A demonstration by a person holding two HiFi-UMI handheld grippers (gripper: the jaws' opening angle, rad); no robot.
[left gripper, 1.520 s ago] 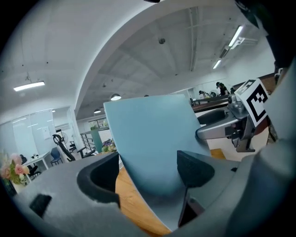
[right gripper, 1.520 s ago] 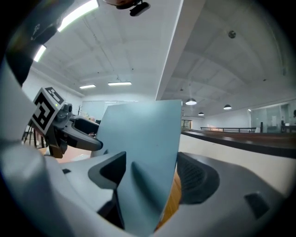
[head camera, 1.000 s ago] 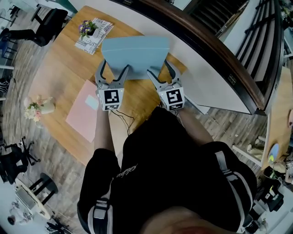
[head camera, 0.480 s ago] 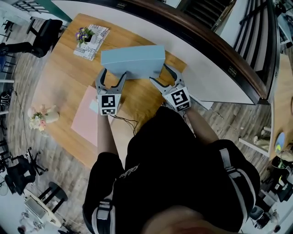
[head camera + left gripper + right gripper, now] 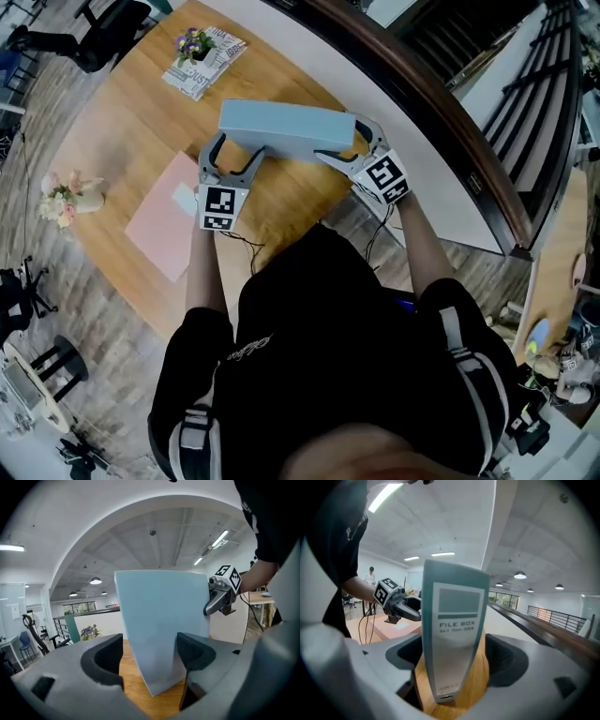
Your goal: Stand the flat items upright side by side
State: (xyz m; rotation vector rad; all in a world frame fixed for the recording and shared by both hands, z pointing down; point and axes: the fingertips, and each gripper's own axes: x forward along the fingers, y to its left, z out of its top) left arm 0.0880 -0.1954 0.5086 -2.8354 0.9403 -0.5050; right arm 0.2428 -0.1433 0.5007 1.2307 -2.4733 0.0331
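File box (image 5: 286, 131) stands upright on the wooden table (image 5: 131, 122), blue, labelled spine toward the right gripper (image 5: 342, 139). That gripper straddles the spine; jaws just opened, gaps both sides, released. Left gripper (image 5: 240, 145) straddles the other end; jaws just narrowed slightly, not clamping. Pink folder (image 5: 159, 220) lies flat to the left.

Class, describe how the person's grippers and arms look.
The left gripper and right gripper are grey, each with curved jaws, dark pads and a white cube with black square markers. Black cables trail back. The top is black, short-sleeved, grey-striped. Left jaws have just been closing, right opening, both around the file box.
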